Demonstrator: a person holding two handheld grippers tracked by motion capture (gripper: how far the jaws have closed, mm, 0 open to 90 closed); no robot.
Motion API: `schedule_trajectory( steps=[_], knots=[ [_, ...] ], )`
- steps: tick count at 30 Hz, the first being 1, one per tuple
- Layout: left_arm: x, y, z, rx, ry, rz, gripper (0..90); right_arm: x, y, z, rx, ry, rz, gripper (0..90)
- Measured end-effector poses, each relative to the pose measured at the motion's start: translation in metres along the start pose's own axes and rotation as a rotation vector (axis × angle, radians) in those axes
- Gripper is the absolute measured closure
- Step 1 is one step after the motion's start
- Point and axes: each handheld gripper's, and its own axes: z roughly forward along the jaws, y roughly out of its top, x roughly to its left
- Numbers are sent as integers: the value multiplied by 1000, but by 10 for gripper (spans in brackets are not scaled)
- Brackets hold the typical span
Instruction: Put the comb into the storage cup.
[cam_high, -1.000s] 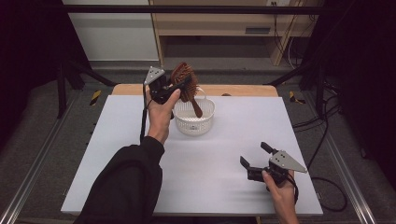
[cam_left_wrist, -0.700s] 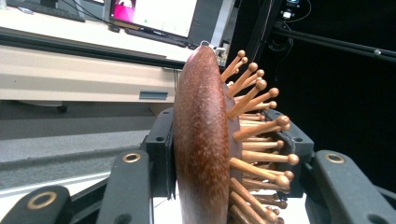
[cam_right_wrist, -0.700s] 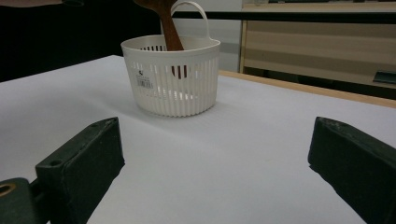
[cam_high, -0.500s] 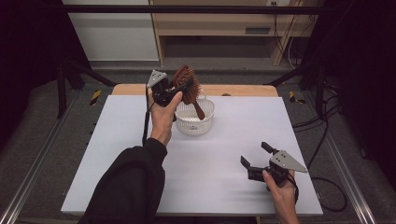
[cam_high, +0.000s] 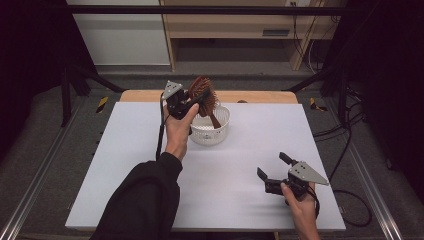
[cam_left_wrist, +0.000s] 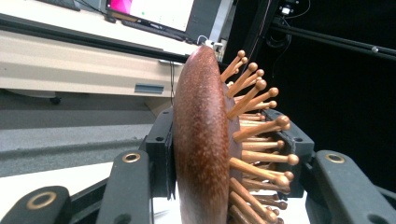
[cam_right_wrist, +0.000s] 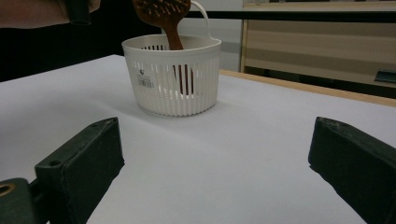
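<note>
A brown wooden hairbrush (cam_high: 204, 95) with round-tipped wooden pins hangs over a white slatted basket (cam_high: 210, 131) at the table's far middle. My left gripper (cam_high: 192, 102) is shut on the brush head (cam_left_wrist: 201, 140), its jaws pressing the smooth back and the pin side. The brush handle (cam_right_wrist: 173, 32) points down into the basket (cam_right_wrist: 173, 79). My right gripper (cam_high: 272, 166) rests near the front right of the table, open, with nothing between its jaws.
The white table top (cam_high: 125, 165) spreads wide around the basket, with a wooden strip (cam_high: 260, 96) along its far edge. Beyond it stand a wooden shelf unit (cam_high: 240, 25) and black frame legs. Cables (cam_high: 350, 145) trail off the right side.
The left hand has shifted slightly right with the brush, keeping it over the basket. The right gripper has stayed put.
</note>
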Motion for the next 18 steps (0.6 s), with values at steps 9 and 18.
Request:
schedule_trajectory(
  steps=[9,18],
  knots=[
    [-5,-5,6,-8,-8,-9,501,-1,0,-1,-6,-4,5,34],
    [-8,-9,10,-6,-9,-3,501,-1,0,-1,-7,-4,6,34]
  ],
)
